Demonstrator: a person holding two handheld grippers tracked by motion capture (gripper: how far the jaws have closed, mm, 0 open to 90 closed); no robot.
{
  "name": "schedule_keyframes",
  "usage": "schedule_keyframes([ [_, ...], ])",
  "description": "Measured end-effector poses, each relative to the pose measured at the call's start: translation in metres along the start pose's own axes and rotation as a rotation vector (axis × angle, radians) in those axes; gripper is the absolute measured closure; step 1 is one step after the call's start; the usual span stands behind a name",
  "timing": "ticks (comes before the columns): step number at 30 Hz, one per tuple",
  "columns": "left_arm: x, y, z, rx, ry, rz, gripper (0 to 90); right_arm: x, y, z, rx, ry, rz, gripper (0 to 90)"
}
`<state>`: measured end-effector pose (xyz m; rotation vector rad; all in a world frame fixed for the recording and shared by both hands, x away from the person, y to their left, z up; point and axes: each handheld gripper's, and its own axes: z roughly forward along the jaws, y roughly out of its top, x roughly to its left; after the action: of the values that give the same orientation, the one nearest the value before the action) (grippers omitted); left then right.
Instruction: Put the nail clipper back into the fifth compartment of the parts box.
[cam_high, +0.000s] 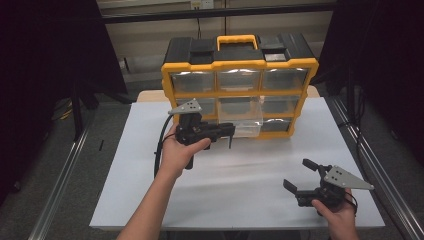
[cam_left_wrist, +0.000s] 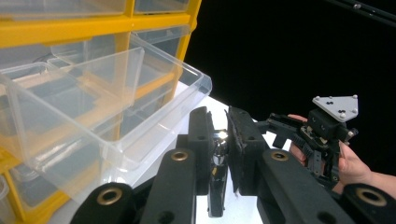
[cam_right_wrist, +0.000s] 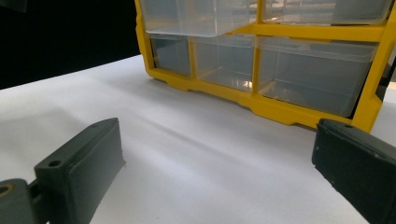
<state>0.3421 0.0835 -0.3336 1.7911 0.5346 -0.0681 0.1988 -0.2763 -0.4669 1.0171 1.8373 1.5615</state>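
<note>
That small metal part (cam_left_wrist: 218, 148) is pinched in your left hand-held gripper (cam_left_wrist: 219, 140), just beside the pulled-out clear drawer (cam_high: 246, 119) of the yellow organizer (cam_high: 239, 64). Your right hand-held gripper (cam_high: 299, 176) hangs spread over the white tabletop (cam_high: 240, 185).

We see a yellow organiser frame (cam_high: 240, 66) with a black top and a yellow handle (cam_high: 237, 39). Its drawers are clear plastic, and so is the open drawer (cam_high: 243, 118) at the frame's middle. In front of the frame lies a white table (cam_high: 235, 175). Both the left gripper (cam_high: 229, 133) and the right gripper (cam_high: 299, 176) are black, each topped by a grey plate. Between the left gripper's black pads sits a small black and shiny silver object (cam_left_wrist: 218, 161).
</note>
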Motion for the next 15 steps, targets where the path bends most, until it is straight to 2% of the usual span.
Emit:
schedule_keyframes([
  [10,0.001,0.009,0.001,0.003,0.002,0.011,80.7,0.0,0.0,0.0,0.0,0.001,0.001,1.4],
  [15,0.002,0.013,0.0,-0.002,0.004,0.001,80.8,0.0,0.0,0.001,-0.002,0.002,0.001,1.4],
])
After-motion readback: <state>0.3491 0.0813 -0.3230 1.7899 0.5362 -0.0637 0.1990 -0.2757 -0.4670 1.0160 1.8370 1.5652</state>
